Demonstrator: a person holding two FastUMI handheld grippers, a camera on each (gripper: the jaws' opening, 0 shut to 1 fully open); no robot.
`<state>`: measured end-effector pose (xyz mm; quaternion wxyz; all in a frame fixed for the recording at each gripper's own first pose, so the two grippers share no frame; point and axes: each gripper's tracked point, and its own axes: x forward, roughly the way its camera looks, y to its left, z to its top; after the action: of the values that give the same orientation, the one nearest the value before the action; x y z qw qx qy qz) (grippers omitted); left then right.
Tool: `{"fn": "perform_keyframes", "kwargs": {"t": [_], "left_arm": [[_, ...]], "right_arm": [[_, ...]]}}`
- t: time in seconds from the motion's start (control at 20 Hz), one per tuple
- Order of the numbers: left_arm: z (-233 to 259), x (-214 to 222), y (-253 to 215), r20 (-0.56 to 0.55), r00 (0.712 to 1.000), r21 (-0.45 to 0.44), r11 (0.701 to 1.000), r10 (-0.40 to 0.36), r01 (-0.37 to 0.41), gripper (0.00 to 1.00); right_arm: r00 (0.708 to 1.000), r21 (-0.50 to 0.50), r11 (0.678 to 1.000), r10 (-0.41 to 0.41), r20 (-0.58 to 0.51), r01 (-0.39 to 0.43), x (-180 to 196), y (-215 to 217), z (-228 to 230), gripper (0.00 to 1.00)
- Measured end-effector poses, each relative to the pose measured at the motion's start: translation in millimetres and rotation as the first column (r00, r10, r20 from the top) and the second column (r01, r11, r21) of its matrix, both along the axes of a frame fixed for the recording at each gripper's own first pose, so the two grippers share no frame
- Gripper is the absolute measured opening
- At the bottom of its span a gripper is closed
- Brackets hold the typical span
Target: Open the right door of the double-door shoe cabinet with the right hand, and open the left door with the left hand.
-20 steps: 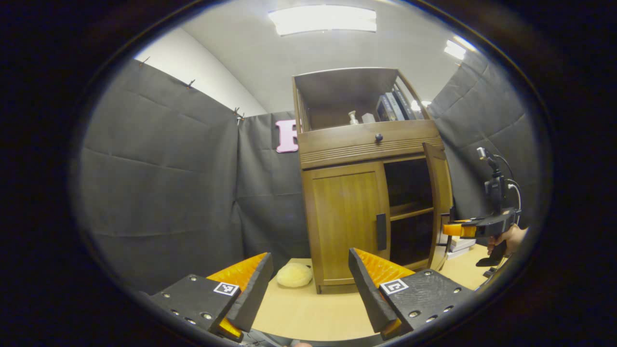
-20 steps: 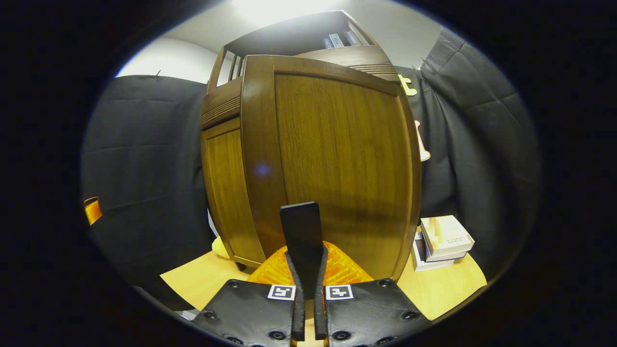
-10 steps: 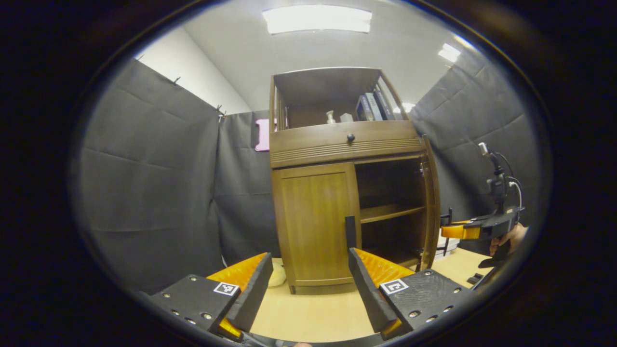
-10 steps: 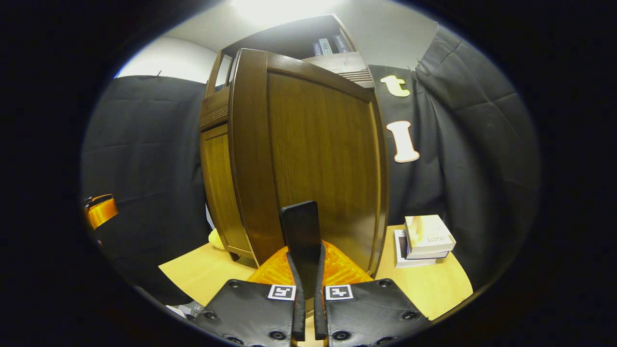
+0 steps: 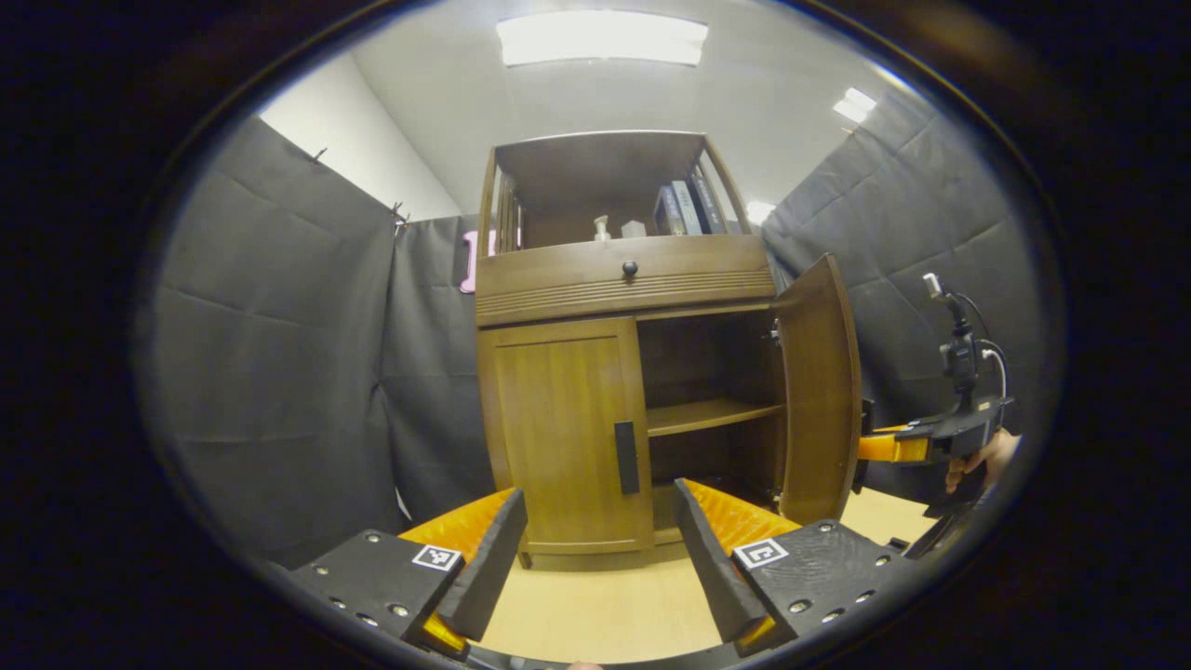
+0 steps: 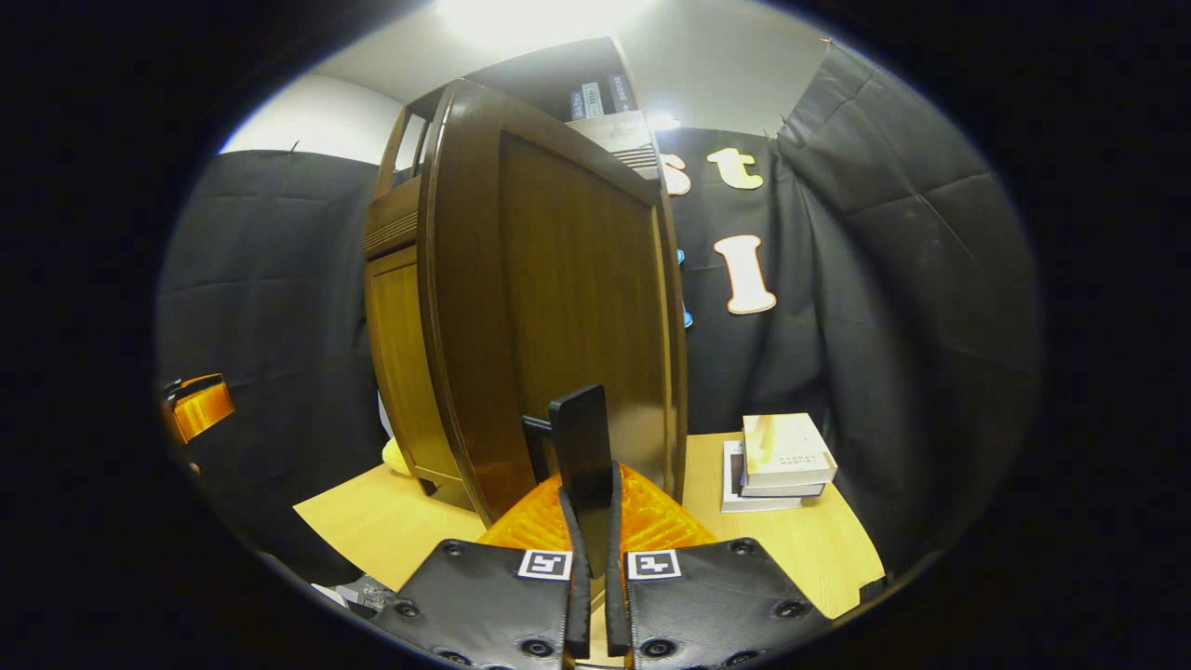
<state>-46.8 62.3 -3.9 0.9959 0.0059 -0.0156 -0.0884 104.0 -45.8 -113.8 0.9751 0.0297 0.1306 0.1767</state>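
Note:
The wooden shoe cabinet [image 5: 623, 279] stands on a light table. Its left door [image 5: 563, 437] is closed, and a dark vertical handle [image 5: 626, 458] sits at that door's right edge. My left gripper [image 5: 600, 498] is open a short way in front of this door, with nothing between its fingers. The right door [image 5: 819, 391] stands swung wide open and the inner shelf [image 5: 712, 416] shows. In the right gripper view this door [image 6: 558, 307] rises edge-on, and my right gripper [image 6: 590, 493] is shut on its dark handle [image 6: 579, 433]. A hand [image 5: 986, 456] holds that gripper at the far right of the left gripper view.
A stack of books [image 6: 780, 456] lies on the table [image 6: 791, 549] right of the open door. A yellow soft thing [image 6: 395, 456] lies by the cabinet's left foot. Above the doors are a drawer with a knob [image 5: 630, 269] and an open shelf with books [image 5: 684, 207].
The right door has swung further open with my right gripper shut on its handle. My left gripper has shifted so the left door's handle now lies between its fingers' line.

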Motion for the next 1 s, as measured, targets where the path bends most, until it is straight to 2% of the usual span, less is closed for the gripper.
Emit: {"fn": "perform_keyframes", "kwargs": {"t": [0.25, 0.35, 0.4, 0.45, 0.5, 0.55, 0.65, 0.75, 0.85, 0.9, 0.95, 1.0], "left_arm": [[-0.5, 1.3, -1.2, 0.006, 1.000, 0.005, 1.000, -0.008, 0.008, 0.92], [0.1, 1.3, -0.4, 0.009, 1.000, 0.009, 1.000, -0.003, 0.003, 0.92], [0.6, 1.2, -0.1, 0.010, 1.000, 0.012, 1.000, 0.000, 0.000, 0.92], [0.1, 1.0, 0.7, 0.011, 1.000, 0.015, 1.000, 0.004, -0.004, 0.92], [0.6, 1.4, 0.9, 0.013, 1.000, 0.019, 1.000, 0.008, -0.009, 0.92], [0.3, 1.0, 1.8, 0.015, 1.000, 0.025, 1.000, 0.013, -0.014, 0.92], [0.8, 0.9, 1.8, 0.017, 1.000, 0.037, 0.999, 0.020, -0.020, 0.92], [1.4, 0.2, 1.0, 0.019, 1.000, 0.042, 0.999, 0.014, -0.015, 0.92], [1.8, 0.1, 0.3, 0.028, 1.000, 0.051, 0.999, 0.002, -0.003, 0.92], [2.8, 1.2, 0.1, 0.035, 0.999, 0.056, 0.998, -0.002, 0.000, 0.92], [2.7, 0.0, -0.7, 0.042, 0.999, 0.060, 0.998, -0.009, 0.006, 0.92], [3.1, 0.9, -1.8, 0.048, 0.999, 0.062, 0.998, -0.016, 0.013, 0.92]], "right_arm": [[1.000, -0.016, 0.999, -0.028, 0.002, 0.029, 3.2, -32.6, 0.6, 0.05], [0.999, -0.010, 0.999, -0.048, 0.005, 0.048, 4.7, -45.0, 1.0, 0.08], [0.998, -0.005, 0.998, -0.057, 0.006, 0.057, 6.4, -51.2, 0.7, 0.04], [0.998, 0.002, 0.998, -0.067, 0.005, 0.067, 6.0, -56.9, -1.1, 0.07], [0.997, 0.009, 0.997, -0.076, 0.005, 0.076, 7.9, -63.4, -2.0, 0.04], [0.996, 0.014, 0.996, -0.085, 0.004, 0.085, 9.5, -69.4, -1.7, 0.07], [0.995, 0.030, 0.994, -0.103, 0.001, 0.103, 11.1, -80.2, -1.7, 0.07], [0.996, 0.064, 0.994, -0.091, -0.006, 0.091, 6.4, -78.9, -1.1, 0.06], [0.996, 0.053, 0.994, -0.092, 0.004, 0.092, 1.7, -81.0, -1.0, 0.07], [0.996, 0.048, 0.995, -0.089, 0.008, 0.088, -5.8, -79.3, -0.3, 0.04], [0.996, 0.042, 0.995, -0.093, 0.018, 0.092, -11.4, -81.6, 2.0, 0.10], [0.995, 0.036, 0.994, -0.100, 0.026, 0.099, -17.7, -84.1, 4.0, 0.09]]}}
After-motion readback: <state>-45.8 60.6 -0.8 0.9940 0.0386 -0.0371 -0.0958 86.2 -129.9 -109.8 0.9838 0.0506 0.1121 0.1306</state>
